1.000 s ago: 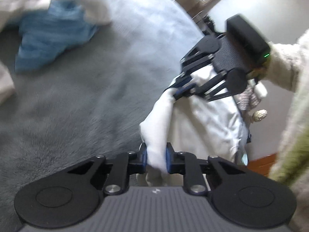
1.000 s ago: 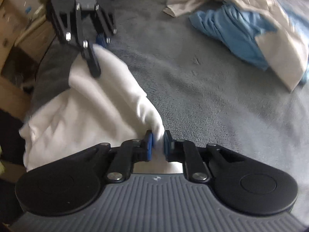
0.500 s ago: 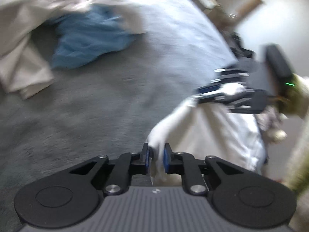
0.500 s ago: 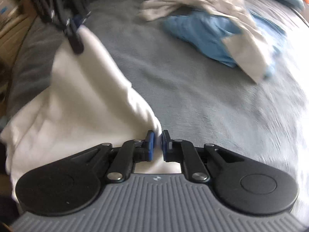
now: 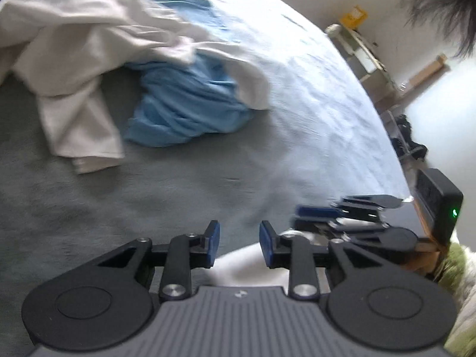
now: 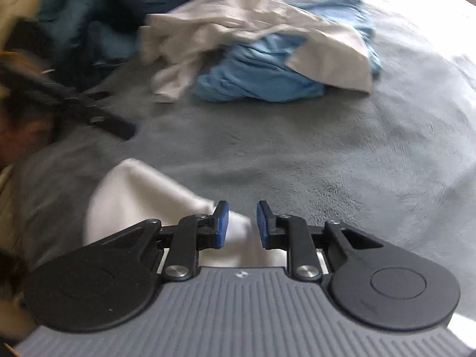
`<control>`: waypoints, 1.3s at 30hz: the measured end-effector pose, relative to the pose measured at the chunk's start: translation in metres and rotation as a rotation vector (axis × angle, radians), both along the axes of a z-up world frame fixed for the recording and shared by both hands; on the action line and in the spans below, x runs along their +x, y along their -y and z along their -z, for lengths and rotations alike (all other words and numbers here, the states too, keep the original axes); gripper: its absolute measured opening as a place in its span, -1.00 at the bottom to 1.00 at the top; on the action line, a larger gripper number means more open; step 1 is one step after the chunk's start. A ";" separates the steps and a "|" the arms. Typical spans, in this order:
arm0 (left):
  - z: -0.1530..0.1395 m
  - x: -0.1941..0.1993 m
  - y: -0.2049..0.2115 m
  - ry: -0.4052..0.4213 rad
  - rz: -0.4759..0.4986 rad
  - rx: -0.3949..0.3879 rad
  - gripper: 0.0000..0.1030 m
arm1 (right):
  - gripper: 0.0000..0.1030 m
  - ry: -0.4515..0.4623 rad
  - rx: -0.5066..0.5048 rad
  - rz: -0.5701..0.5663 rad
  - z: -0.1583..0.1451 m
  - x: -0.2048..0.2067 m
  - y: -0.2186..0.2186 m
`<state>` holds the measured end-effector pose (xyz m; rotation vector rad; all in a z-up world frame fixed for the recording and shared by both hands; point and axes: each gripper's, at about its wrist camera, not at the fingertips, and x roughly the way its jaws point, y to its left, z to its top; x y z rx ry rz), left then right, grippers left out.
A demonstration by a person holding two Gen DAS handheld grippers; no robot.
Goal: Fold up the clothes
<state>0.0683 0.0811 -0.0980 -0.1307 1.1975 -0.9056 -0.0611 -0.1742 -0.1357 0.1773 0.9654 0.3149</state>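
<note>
1. We see the white garment [image 6: 142,199] lying on the grey blanket [image 6: 327,154] at the lower left of the right wrist view, its near corner reaching in between the blue pads of our right gripper [image 6: 242,223].
2. Our right gripper's jaws are opening, and the pads stand clear of the cloth on both sides, so nothing is clamped.
3. In the left wrist view the same white garment shows as a pale edge at the bottom centre, just below our left gripper [image 5: 239,244].
4. Our left gripper's jaws are opening too, and the gap between its pads shows only blanket and the garment's edge beneath.
5. The right gripper appears at the right edge of the left wrist view, close beside the left one; blur makes its outline hard to read.
6. Further off, in the upper part of both views, a crumpled blue garment [image 6: 261,77] lies on the blanket, partly covered by a loose white sheet [image 6: 238,20].
7. A dark blue duvet [image 6: 98,15] fills the upper left of the right wrist view.
</note>
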 end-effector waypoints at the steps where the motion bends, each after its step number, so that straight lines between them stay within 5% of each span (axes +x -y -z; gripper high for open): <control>1: -0.002 -0.005 0.007 0.008 0.010 0.002 -0.34 | -0.62 0.021 0.045 0.054 -0.005 -0.005 0.003; 4: 0.000 -0.016 0.027 -0.004 0.015 0.002 -0.31 | -0.60 0.069 0.079 0.185 -0.024 -0.036 0.019; 12: 0.014 -0.053 0.073 0.071 0.024 0.144 -0.27 | -0.59 -0.032 -0.213 0.471 -0.054 -0.137 0.146; 18: 0.030 -0.054 0.069 0.083 -0.092 0.239 -0.38 | -0.61 -0.061 -0.360 0.558 -0.013 -0.158 0.239; 20: 0.030 -0.051 0.068 0.070 -0.132 0.245 -0.39 | -0.76 -0.081 -0.325 0.643 -0.007 -0.172 0.269; 22: 0.025 -0.052 0.073 0.089 -0.158 0.273 -0.37 | -0.70 -0.065 -0.272 0.722 -0.017 -0.188 0.285; 26: 0.003 -0.065 0.086 0.147 -0.213 0.296 -0.23 | -0.65 -0.012 -0.250 0.663 -0.042 -0.205 0.273; 29: -0.012 -0.087 0.101 0.160 -0.222 0.267 -0.15 | -0.65 0.027 -0.207 0.513 -0.047 -0.206 0.256; 33: -0.020 -0.123 0.131 0.131 -0.159 0.235 -0.15 | -0.66 -0.088 -0.246 0.373 -0.024 -0.215 0.239; 35: -0.022 -0.143 0.149 0.120 -0.099 0.218 -0.15 | -0.67 -0.139 -0.313 0.382 -0.015 -0.231 0.237; 39: -0.017 -0.185 0.188 0.070 0.048 0.151 -0.09 | -0.65 -0.104 -0.274 0.461 -0.039 -0.253 0.242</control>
